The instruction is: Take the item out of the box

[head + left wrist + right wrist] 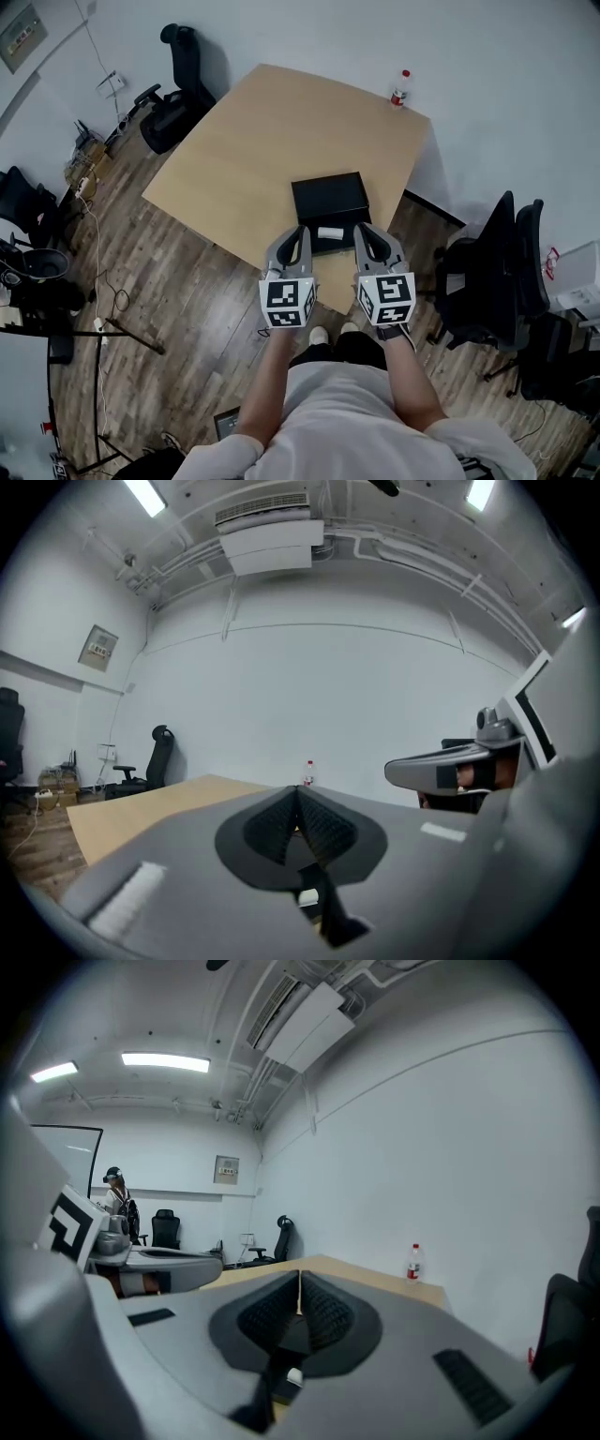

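A black box point(330, 204) lies on the wooden table point(262, 150) near its front edge, and a small white item point(330, 232) rests at the box's near side. Both grippers hover side by side just before that edge, held level. My left gripper point(298, 234) is shut with nothing between its pads point(298, 808). My right gripper point(362, 232) is shut too, pads point(298, 1299) meeting and empty. Through the gap under each pair of pads a bit of the black box and the white item point(294, 1375) shows.
A plastic bottle point(400, 89) with a red cap stands at the table's far right corner. Black office chairs stand at the right point(492, 272) and beyond the far left corner point(178, 89). Cables and gear lie on the wooden floor at the left point(56, 272).
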Demonstrator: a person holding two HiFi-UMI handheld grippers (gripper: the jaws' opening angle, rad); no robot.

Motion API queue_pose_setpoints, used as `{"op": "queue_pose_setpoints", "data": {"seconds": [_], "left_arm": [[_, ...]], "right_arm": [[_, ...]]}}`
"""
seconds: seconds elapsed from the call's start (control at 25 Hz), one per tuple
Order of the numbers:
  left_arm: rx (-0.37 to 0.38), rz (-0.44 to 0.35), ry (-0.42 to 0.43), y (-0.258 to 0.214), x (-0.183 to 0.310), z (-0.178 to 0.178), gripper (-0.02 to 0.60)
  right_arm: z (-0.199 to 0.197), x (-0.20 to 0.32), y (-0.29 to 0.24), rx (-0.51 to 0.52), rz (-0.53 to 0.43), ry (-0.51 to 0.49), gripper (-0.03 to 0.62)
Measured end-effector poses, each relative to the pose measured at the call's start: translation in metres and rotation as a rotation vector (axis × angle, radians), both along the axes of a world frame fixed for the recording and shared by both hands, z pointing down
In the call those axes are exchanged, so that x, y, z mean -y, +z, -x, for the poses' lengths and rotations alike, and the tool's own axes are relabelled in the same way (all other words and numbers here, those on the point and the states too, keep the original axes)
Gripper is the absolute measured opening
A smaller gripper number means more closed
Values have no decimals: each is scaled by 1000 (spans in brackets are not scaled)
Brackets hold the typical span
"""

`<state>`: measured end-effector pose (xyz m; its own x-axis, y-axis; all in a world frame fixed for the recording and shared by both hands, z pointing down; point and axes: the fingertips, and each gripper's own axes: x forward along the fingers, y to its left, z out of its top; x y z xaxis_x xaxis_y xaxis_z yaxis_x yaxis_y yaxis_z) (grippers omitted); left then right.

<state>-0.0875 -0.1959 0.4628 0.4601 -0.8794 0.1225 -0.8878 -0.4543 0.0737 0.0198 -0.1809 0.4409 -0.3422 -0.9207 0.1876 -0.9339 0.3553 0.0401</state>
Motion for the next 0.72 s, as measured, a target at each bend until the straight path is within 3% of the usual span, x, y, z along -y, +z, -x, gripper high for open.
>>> {"op": "queue_pose_setpoints", "data": {"seconds": [0.12, 0.24, 0.72], "left_arm": [[-31, 12, 16, 6, 10, -4, 9], [-70, -36, 48, 2, 19, -8, 8], [-50, 10, -12, 30, 73, -15, 8]], "right_arm": [[1, 15, 15, -15, 30, -17, 14], [5, 31, 31, -26, 62, -43, 14], [10, 88, 99, -123, 206, -209, 14]]}}
